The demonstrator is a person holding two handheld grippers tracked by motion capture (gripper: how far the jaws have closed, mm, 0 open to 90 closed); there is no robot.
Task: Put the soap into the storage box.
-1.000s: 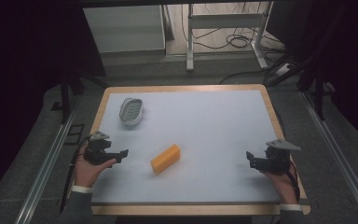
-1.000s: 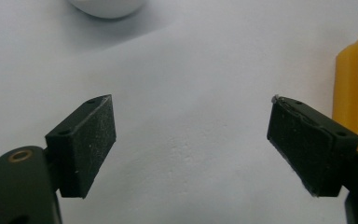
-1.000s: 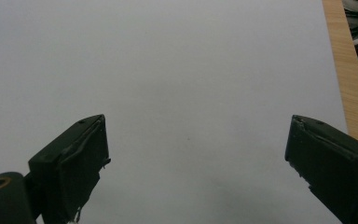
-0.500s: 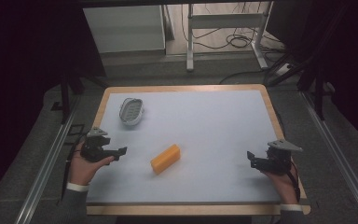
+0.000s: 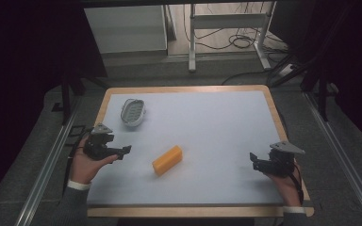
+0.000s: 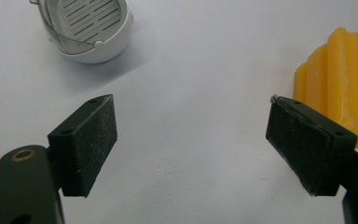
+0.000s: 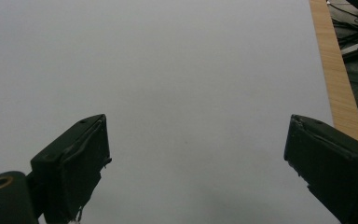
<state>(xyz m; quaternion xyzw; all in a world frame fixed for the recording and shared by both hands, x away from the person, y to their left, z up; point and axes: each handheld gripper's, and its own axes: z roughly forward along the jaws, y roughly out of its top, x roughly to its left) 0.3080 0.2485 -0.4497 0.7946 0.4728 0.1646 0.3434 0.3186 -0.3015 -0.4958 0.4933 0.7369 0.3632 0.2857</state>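
An orange ridged block (image 5: 167, 159) lies near the middle of the white table top (image 5: 207, 127); in the left gripper view the block (image 6: 340, 74) sits at the right edge behind the right jaw. A white slotted dish (image 5: 133, 112) with a wire handle rests at the back left, and the dish (image 6: 89, 27) lies ahead of the left jaw. My left gripper (image 5: 125, 150) is open, held at the table's left side, pointing right toward the block. My left gripper (image 6: 191, 144) holds nothing. My right gripper (image 5: 253, 161) is open near the right edge, and my right gripper (image 7: 196, 163) has bare table between its jaws.
The table has a wooden rim (image 5: 278, 117), which appears as a strip (image 7: 335, 70) at the right of the right gripper view. Metal rails (image 5: 47, 165) run along both sides. A white desk frame (image 5: 226, 28) and cables lie on the floor behind.
My left gripper has moved slightly forward and inward toward the block. The right gripper has barely shifted. The block and dish are unmoved.
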